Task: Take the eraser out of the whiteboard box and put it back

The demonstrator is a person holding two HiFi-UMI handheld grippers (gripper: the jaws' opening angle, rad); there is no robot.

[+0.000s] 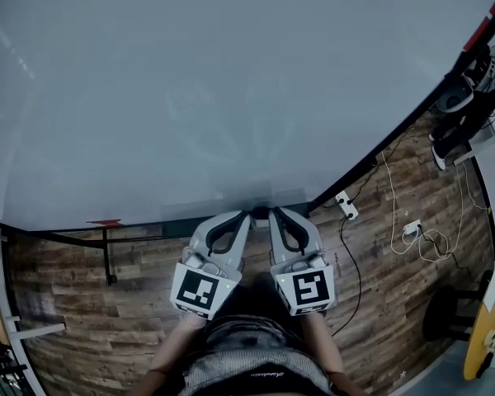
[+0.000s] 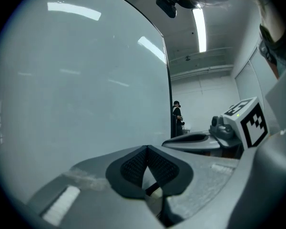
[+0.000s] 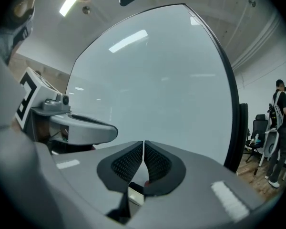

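**A:** Closest in are the person's striped top [image 1: 252, 363] and two forearms [image 1: 177, 349], each reaching to a marker cube [image 1: 200, 289].

**B:** And the left hand-held gripper [image 1: 246, 215]?

**A:** Its jaws are together, pads touching, with nothing between them. The right hand-held gripper [image 1: 274, 214] is closed too, down to a hairline slit, and empty. Both tips sit side by side at the lower edge of the whiteboard [image 1: 231, 89].

**B:** Where are the eraser and the whiteboard box?

**A:** A small dark shape [image 1: 261, 211] shows between the tips on that edge. I cannot tell whether it is the box, and the eraser cannot be made out.

**B:** What's below?

**A:** Wooden floor [image 1: 107, 320], with white cables [image 1: 412, 236] at the right.
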